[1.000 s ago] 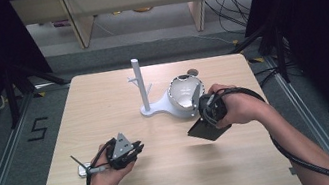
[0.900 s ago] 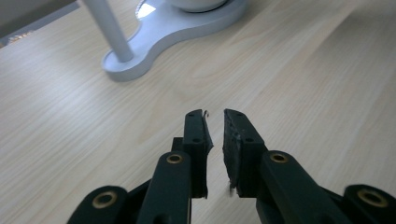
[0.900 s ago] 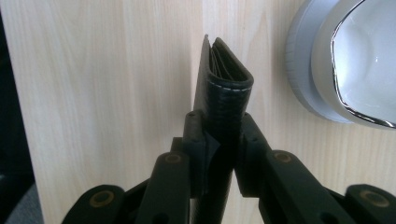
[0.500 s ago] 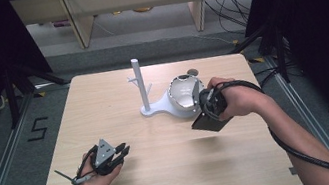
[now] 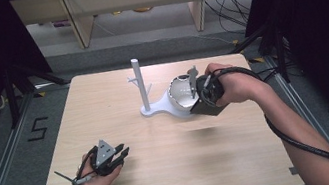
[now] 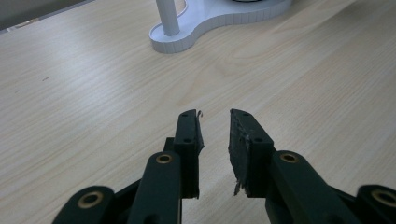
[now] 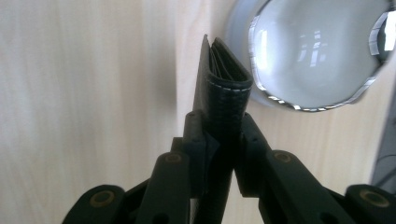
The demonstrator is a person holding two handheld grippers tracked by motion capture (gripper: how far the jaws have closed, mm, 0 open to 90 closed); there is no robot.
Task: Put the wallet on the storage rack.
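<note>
Wallet (image 7: 223,88), black with pale stitching along its folded edge, is clamped between the two jaws of the right tool (image 7: 220,126); the pads press on both of its sides and the folded part stands up beyond the jaw tips. In the high view the right tool (image 5: 202,97) is held by the person's right hand (image 5: 232,86) above the right half of the tabletop (image 5: 104,107), and the wallet (image 5: 207,107) hangs as a dark flat piece under the hand, just beside the white bowl (image 5: 180,92). The right gripper view looks down at the wood and the shiny bowl (image 7: 317,51) lies next to the wallet's upper end; whether they touch I cannot tell.

The bowl sits on the round end of a white stand (image 5: 155,108), and a thin white post (image 5: 139,84) rises upright from the other end of this stand.

The left tool (image 5: 121,155) rests low over the near left part of the tabletop, in the person's left hand (image 5: 96,177). Its jaws stand apart with a narrow gap and they have just been opening; nothing is between them, only bare wood shows there (image 6: 215,135). Ahead of it lies the base of the stand (image 6: 210,23), well apart
</note>
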